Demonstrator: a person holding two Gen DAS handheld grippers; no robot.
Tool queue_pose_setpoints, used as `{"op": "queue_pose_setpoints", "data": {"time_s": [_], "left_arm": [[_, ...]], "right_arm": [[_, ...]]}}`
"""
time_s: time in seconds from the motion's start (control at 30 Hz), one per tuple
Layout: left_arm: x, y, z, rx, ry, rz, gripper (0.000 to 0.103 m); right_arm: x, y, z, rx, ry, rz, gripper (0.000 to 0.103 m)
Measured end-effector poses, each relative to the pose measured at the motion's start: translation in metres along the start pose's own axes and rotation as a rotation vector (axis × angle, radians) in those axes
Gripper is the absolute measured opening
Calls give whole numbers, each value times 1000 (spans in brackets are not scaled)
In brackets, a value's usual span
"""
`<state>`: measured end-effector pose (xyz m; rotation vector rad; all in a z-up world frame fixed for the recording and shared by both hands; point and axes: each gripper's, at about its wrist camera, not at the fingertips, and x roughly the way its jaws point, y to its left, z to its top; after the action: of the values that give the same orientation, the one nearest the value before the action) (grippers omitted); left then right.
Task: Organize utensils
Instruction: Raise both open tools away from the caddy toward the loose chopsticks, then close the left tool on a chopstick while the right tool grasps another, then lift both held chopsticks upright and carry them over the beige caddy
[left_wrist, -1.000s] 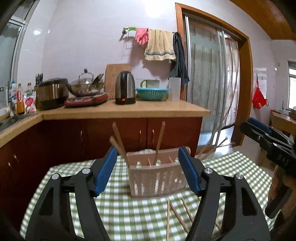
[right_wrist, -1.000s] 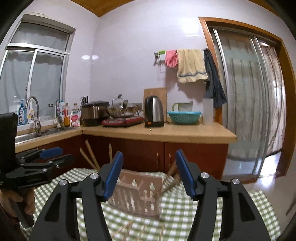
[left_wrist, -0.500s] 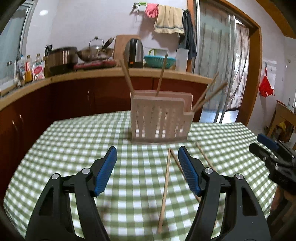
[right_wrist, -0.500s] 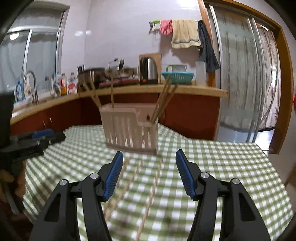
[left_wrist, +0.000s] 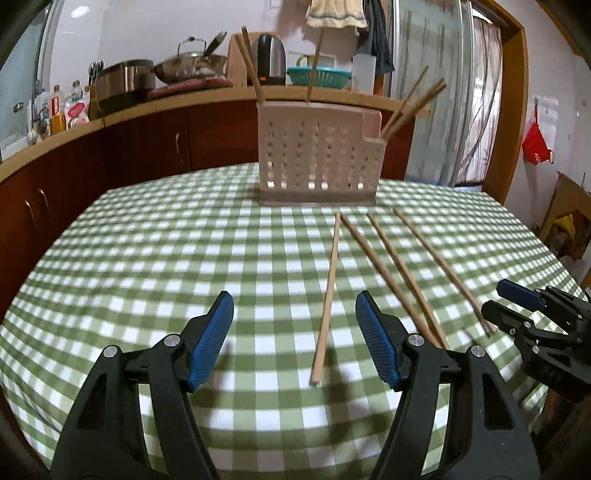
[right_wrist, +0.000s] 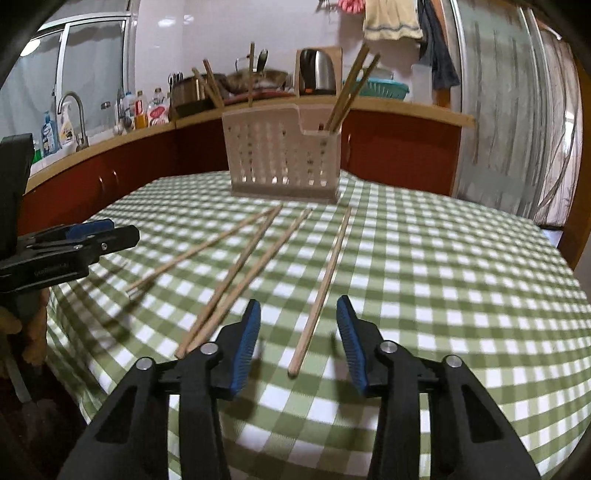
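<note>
The left gripper stands open and empty over one chopstick; the right gripper is closing around another chopstick, not yet touching.

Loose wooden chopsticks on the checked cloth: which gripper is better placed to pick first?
Right, marginally. The right gripper is closing, with the rightmost wooden chopstick centred between its fingers, not yet pinched. The left gripper stands wide, its chopstick off-centre.

Behind the utensil holder, its wall hides the standing chopsticks' lower ends; counter bottles are unreadably small.
</note>
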<state>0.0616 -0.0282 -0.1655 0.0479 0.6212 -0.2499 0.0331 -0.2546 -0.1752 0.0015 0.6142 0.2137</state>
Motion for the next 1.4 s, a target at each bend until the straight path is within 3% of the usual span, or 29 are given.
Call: {"op": "queue_pose_setpoints", "data": {"time_s": [0.13,0.3,0.7,1.07,1.4], "left_arm": [[7,-3,-10,4,34,-9,65],[14,-6,-14,7,67,-22,60],[24,-10,-23,24,110,-37,45],[24,-16,-24,85,97,-38,6],[12,-15,-20,95,79,-34,6]], "right_arm": [[8,-2,-6,8,50,0,32],[9,-9,-12,34,79,-4,12],[1,-17,-18,38,66,41,7],[2,-27,-17,67,61,33,7],[-9,-24,-10,65,22,21,7]]}}
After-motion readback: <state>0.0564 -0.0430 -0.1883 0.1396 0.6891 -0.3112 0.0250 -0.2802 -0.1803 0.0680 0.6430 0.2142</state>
